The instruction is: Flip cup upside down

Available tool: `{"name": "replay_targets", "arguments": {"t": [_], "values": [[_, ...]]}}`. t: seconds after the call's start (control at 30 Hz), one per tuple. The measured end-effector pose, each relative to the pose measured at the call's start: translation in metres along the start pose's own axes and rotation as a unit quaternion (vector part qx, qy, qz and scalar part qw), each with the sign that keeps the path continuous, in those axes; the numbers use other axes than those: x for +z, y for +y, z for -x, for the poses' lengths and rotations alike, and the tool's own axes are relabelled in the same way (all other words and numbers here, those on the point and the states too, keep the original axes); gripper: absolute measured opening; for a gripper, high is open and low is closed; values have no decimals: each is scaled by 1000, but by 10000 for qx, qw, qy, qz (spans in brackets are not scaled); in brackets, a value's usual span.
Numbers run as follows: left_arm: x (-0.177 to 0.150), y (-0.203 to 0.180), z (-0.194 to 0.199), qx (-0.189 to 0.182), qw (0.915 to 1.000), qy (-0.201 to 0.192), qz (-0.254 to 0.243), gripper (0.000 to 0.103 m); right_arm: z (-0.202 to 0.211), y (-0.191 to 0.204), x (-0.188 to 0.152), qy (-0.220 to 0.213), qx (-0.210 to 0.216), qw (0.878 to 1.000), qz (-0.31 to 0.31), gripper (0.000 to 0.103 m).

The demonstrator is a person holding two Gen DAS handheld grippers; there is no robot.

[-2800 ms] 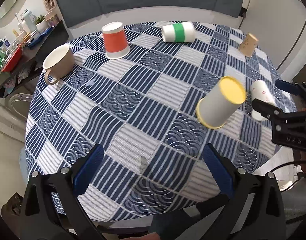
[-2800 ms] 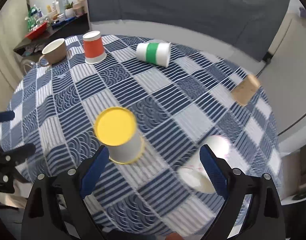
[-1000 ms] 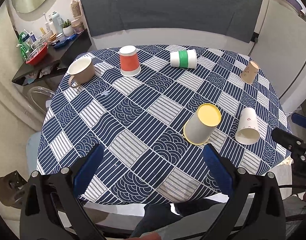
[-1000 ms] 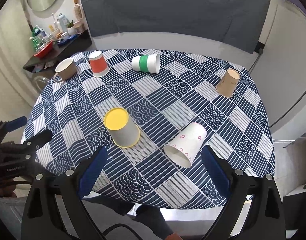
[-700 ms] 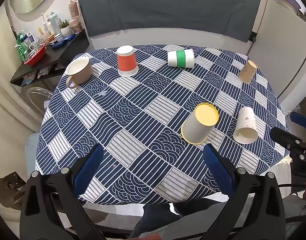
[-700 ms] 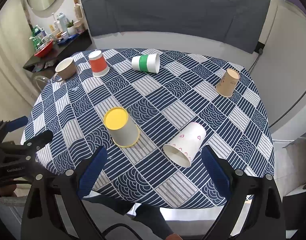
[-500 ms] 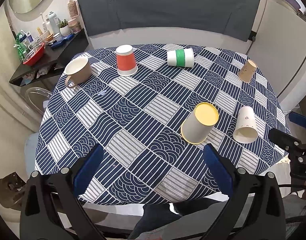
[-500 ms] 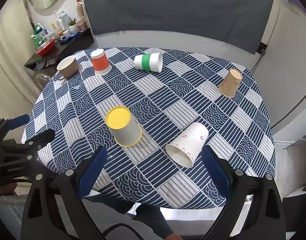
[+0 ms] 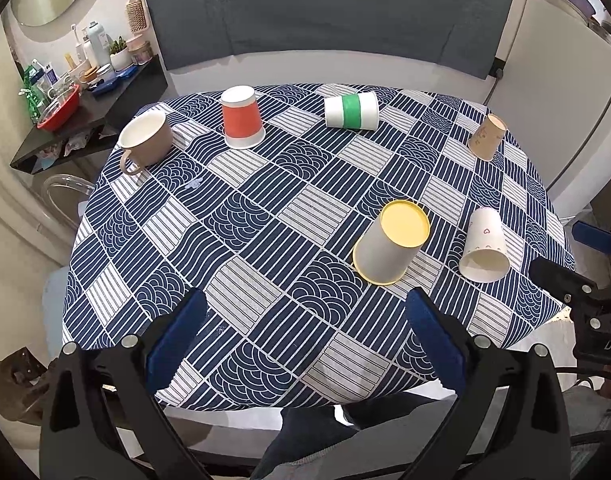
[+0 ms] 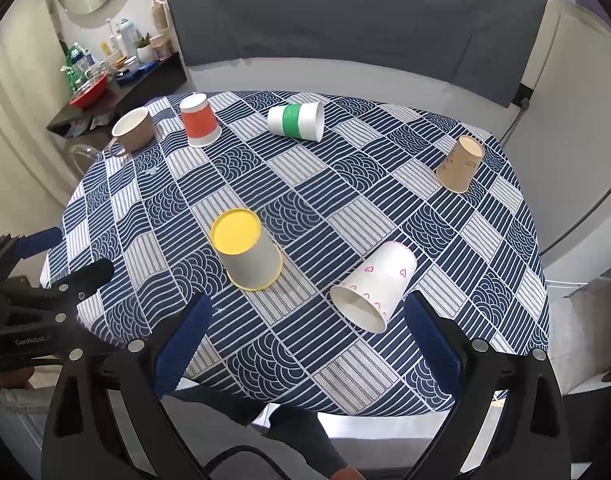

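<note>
A grey paper cup with a yellow base [image 9: 391, 245] stands upside down on the table's near right part; it also shows in the right wrist view [image 10: 247, 250]. A white cup with pink hearts [image 9: 484, 246] lies on its side right of it, mouth toward me [image 10: 375, 286]. My left gripper [image 9: 305, 332] is open and empty, held back above the table's near edge. My right gripper [image 10: 307, 334] is open and empty, just in front of both cups.
On the blue patterned tablecloth [image 9: 265, 216] are a brown mug [image 9: 145, 140] upright at far left, an orange cup [image 9: 241, 122] upside down, a green-banded cup [image 9: 351, 111] on its side, and a tan cup [image 9: 487, 137] upside down at far right. A cluttered shelf [image 9: 81, 92] stands at left.
Both grippers have pulled up and back from the table since 2.8 s ago, leaving the yellow-based cup standing upside down. In the last second the views barely shift.
</note>
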State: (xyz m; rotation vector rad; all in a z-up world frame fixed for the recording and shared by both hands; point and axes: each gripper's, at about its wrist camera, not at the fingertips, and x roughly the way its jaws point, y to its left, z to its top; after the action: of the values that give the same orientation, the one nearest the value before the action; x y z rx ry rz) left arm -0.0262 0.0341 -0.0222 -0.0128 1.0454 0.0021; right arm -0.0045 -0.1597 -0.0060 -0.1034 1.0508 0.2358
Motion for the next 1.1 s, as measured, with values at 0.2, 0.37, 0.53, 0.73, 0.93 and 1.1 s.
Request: {"name": "replay_targets", "arguments": {"t": [0.2, 0.37, 0.53, 0.73, 0.93, 1.1], "values": [[0, 2, -1, 4, 10000, 40, 48, 97, 2, 1, -1, -35, -33, 10000, 31, 93], [0, 3, 1, 53, 10000, -3, 41, 97, 3, 0, -2, -44, -48, 10000, 17, 93], [0, 0, 1, -10, 10000, -32, -9, 97, 4, 0, -2, -70, -65, 10000, 23, 93], [1, -1, 0, -11, 10000, -6, -43, 97, 4, -1, -2, -77, -44, 10000, 23, 93], [1, -1, -1, 25, 10000, 24, -35, 97, 4, -1, -2, -72, -34, 10000, 27, 93], [1, -2, -2, 24, 10000, 33, -18, 97, 3, -1, -2, -68, -26, 10000, 36, 93]]}}
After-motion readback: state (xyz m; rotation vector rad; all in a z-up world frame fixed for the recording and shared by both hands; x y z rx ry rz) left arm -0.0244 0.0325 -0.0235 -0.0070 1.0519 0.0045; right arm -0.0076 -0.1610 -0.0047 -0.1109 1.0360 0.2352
